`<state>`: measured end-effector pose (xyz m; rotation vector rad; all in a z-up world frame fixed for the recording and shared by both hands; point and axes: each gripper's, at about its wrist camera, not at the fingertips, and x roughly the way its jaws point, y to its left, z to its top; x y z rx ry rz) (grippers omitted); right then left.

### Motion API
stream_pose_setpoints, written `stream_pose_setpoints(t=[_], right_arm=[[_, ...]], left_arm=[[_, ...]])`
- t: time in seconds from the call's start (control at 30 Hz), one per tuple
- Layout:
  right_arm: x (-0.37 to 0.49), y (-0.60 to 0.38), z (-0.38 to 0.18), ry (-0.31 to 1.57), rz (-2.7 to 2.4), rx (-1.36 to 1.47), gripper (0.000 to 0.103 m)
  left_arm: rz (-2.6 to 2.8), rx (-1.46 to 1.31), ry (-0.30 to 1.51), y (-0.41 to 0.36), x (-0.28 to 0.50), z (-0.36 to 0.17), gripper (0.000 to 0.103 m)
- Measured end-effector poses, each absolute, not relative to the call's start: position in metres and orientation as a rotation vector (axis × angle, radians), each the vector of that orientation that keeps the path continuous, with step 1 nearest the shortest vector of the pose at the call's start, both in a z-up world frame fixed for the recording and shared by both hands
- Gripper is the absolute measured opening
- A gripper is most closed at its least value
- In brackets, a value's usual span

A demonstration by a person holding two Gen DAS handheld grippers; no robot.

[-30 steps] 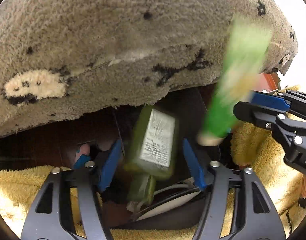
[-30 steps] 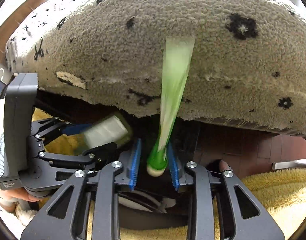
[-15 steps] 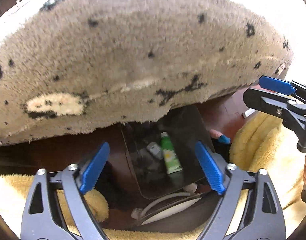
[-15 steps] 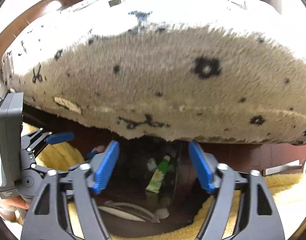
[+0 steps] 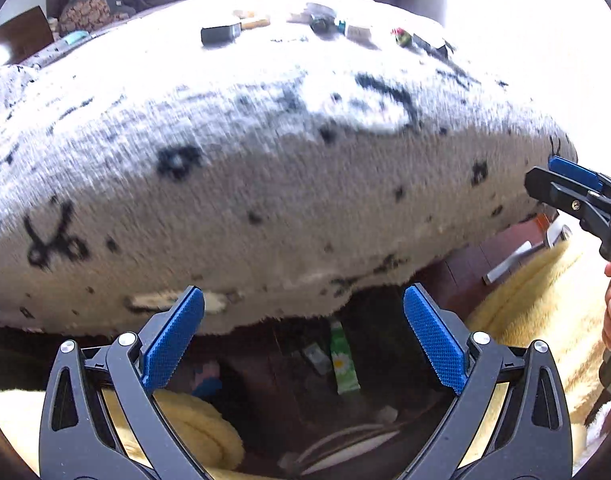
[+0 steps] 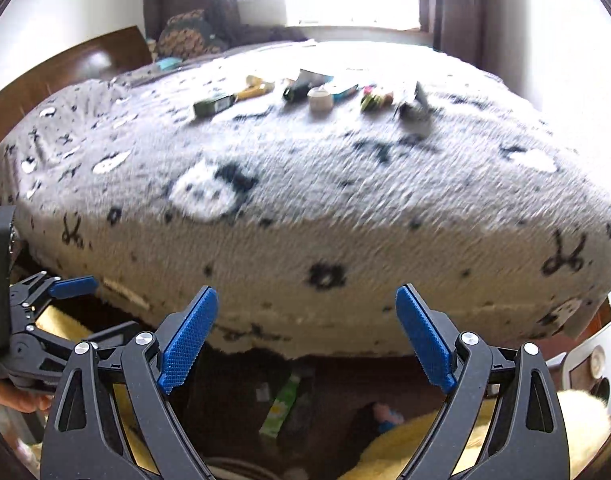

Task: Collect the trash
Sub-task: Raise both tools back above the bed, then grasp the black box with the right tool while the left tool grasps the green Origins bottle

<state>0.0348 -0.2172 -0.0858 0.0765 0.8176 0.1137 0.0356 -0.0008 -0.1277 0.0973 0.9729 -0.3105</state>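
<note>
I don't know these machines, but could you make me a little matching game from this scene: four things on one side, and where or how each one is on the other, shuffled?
Things:
1. green tube
2. left gripper
3. dark green box
4. yellow fleece

Places or states:
A. lying on top of the bed blanket
B. down in the dark bin below the bed's edge
C. on the floor beside the bin
D. open and empty

Pairs: 1-B, 2-D, 3-A, 4-C
</note>
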Motion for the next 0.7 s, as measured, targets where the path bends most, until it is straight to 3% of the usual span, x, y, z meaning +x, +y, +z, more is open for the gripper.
stream_pose_setpoints(t=[0.7], right_arm=[[0.161,-0.300,-0.060,0.777,-0.097,0.136,0.092]], left_arm=[[-0.288,0.151,0.881,-0.015,0.146,-0.083,0.095]])
